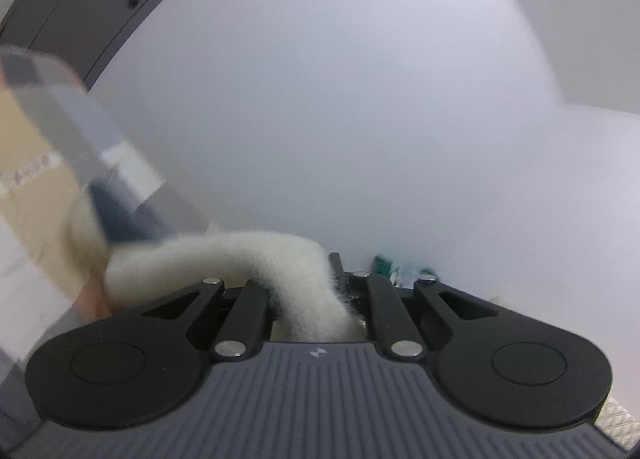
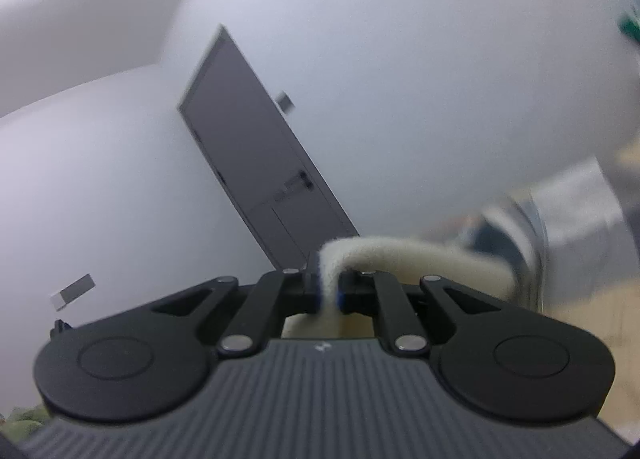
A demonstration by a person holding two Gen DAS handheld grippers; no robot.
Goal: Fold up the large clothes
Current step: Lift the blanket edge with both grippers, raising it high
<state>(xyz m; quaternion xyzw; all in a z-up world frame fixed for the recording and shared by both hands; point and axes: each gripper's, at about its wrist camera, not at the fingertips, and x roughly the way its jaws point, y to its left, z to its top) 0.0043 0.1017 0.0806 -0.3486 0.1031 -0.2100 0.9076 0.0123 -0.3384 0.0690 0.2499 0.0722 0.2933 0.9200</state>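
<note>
While one cream fleece garment hangs between them, the left gripper and right gripper clamp it, jaws nearly closed.

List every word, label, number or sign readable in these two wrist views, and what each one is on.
No text is readable in either view.
Small embossed mark on the left gripper housing: a logo shape, no letters.
The same mark on the right gripper housing: no letters.
Plate on the dark door: too blurred to read.
The fuzzy cream garment shows no label.
</note>
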